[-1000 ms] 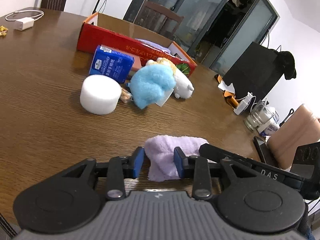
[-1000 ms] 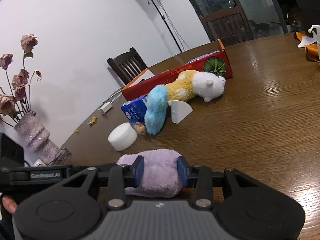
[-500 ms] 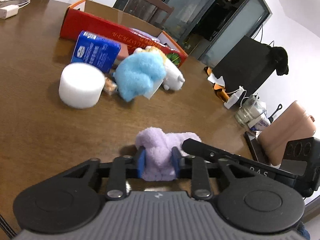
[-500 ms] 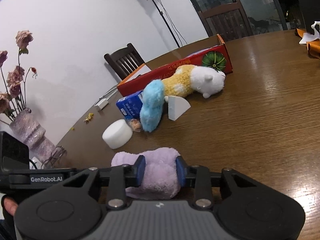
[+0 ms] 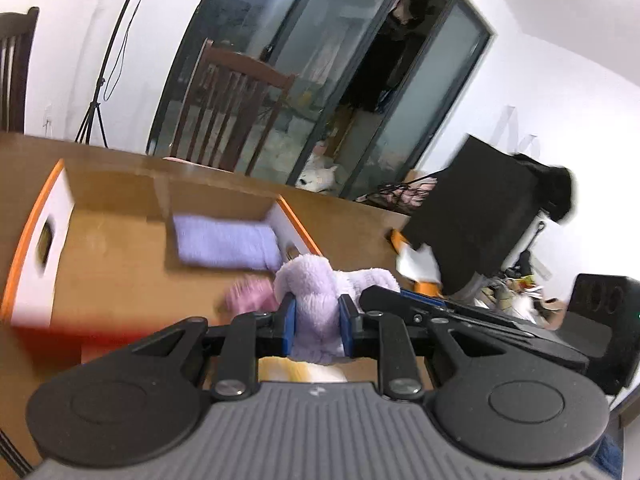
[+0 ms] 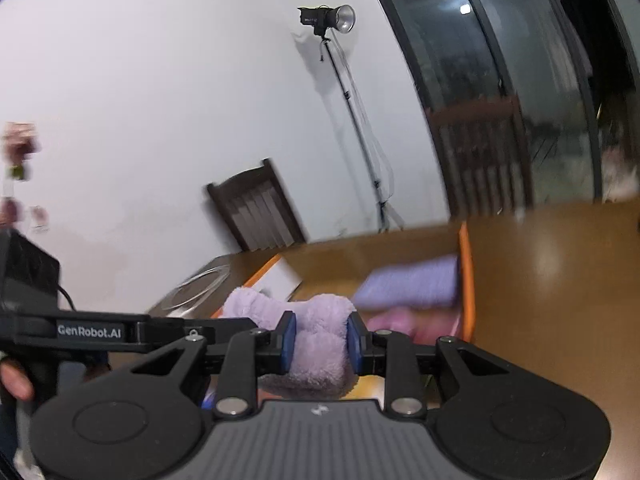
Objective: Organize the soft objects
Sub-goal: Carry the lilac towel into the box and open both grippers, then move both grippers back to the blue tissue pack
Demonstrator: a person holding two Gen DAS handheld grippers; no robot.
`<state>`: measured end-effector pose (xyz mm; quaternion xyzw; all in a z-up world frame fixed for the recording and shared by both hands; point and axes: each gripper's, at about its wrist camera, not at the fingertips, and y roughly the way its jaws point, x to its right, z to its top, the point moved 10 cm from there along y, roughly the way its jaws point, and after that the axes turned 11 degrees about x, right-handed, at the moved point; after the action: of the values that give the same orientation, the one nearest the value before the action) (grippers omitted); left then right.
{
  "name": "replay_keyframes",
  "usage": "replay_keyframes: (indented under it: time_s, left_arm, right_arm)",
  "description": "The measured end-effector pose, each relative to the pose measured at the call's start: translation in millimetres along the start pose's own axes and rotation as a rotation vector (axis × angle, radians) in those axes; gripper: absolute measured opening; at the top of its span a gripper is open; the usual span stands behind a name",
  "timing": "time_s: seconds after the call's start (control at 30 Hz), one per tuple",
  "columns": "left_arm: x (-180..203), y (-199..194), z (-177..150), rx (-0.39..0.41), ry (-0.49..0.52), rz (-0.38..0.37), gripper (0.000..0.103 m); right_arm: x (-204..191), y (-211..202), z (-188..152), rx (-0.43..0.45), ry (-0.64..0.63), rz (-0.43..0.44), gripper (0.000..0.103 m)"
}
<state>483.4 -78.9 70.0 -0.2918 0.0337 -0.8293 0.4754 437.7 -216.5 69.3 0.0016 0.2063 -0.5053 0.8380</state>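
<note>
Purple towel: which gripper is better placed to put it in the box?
Neither alone: left gripper and right gripper both clamp the purple towel, held by the cardboard box; they should probably lower together.

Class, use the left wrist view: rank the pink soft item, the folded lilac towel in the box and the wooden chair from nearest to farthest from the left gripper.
1. Pink soft item: just left of the left gripper, inside the cardboard box.
2. Folded lilac towel: deeper in the box, at its far right corner.
3. Wooden chair: beyond the table, before the glass doors.
</note>
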Motion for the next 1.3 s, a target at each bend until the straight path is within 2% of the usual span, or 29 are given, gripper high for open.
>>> replay_keyframes:
  time_s: [0.1,0.23,0.3,0.43,0.5,0.57,0.7,0.77,0.83,0.93,1.07,1.13,1.23,1.3]
  left_arm:
    - [-28.0,67.6,13.7,-0.107,-0.079,0.020,0.022]
    - [-58.2,127.9,8.3,-0.195,-0.110,0.079,0.022]
    - [-66.1,145.2,-0.7,-0.231,-0.105,0.102,0.022]
    - [-82.0,157.5,-14.5,-0.281,-0.153,0.146,0.031]
    - [-83.4,157.7,-14.0,-0.279,-0.131,0.155,0.038]
    - [-86.8,155.0,-12.9,-0.272,-0.133,0.177,0.052]
    - [-89.1,138.7,-7.1,-0.262,-0.108,0.207,0.053]
    - [-84.1,122.0,3.0,-0.234,-0.085,0.197,0.060]
    - [-77.2,101.4,16.5,-0.205,-0.036,0.195,0.062]
    - [-63.2,60.0,36.3,-0.145,0.059,0.207,0.064]
    - [-40.0,-1.0,55.7,-0.054,0.162,0.213,0.074]
    - [-33.3,-32.6,62.0,0.003,0.180,0.248,0.078]
    - [-28.0,-59.4,63.0,0.022,0.177,0.281,0.079]
    - [-25.3,-76.9,58.3,0.032,0.177,0.304,0.080]
  right_arm:
    - [32.7,63.1,15.0,-0.056,-0.047,-0.088,0.026]
    - [60.4,120.7,2.2,-0.141,-0.154,-0.171,0.026]
    - [66.1,140.8,-8.3,-0.189,-0.219,-0.204,0.026]
    - [67.6,163.8,-25.0,-0.277,-0.350,-0.251,0.030]
    - [65.4,170.6,-31.1,-0.305,-0.395,-0.268,0.031]
    - [63.0,178.0,-36.3,-0.334,-0.420,-0.267,0.031]
    - [65.6,183.6,-31.1,-0.336,-0.399,-0.267,0.039]
    - [61.3,173.8,-15.0,-0.301,-0.338,-0.238,0.050]
    - [60.0,154.2,2.3,-0.261,-0.315,-0.224,0.056]
    - [50.2,119.5,29.9,-0.198,-0.334,-0.236,0.056]
    - [35.9,70.6,65.6,-0.112,-0.323,-0.229,0.060]
    - [27.7,48.9,76.8,-0.077,-0.316,-0.223,0.065]
    - [15.3,22.0,83.7,-0.036,-0.313,-0.209,0.071]
    - [5.4,6.0,82.1,-0.018,-0.309,-0.190,0.072]
